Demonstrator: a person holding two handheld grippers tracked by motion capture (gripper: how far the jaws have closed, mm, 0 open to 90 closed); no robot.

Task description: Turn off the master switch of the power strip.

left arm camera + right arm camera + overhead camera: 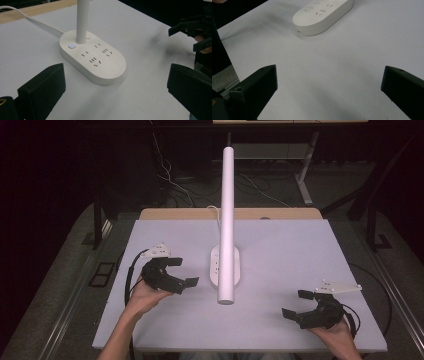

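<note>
The left gripper (181, 272) has its jaws spread wide with nothing between them, and the right gripper (296, 304) is the same, wide apart and empty. Ahead of the left gripper's jaws, and nearer its left jaw, sits a white oval power strip base (100, 66) on the white table (150, 30); a white tube (82, 20) rises upright from its far end and is cut off by the top edge of the left gripper view. That view also gives detail the high view cannot: a small button with a blue light (72, 46) beside the foot of the tube, several socket slots (94, 60) on the top face, and a white cable (32, 20) running away from the base toward the wooden table edge (32, 10). In the high view the tube (227, 220) leans toward the camera and hides most of the base (214, 265), so the sockets are hard to make out there. Past the left gripper's right jaw, the other gripper (192, 32) shows at the picture edge, partly cut off, with a bit of hand behind it. In the right gripper view the base (322, 15) lies well ahead of the jaws, toward the left one, its far end cut off at the top, and the slots are blurred.
</note>
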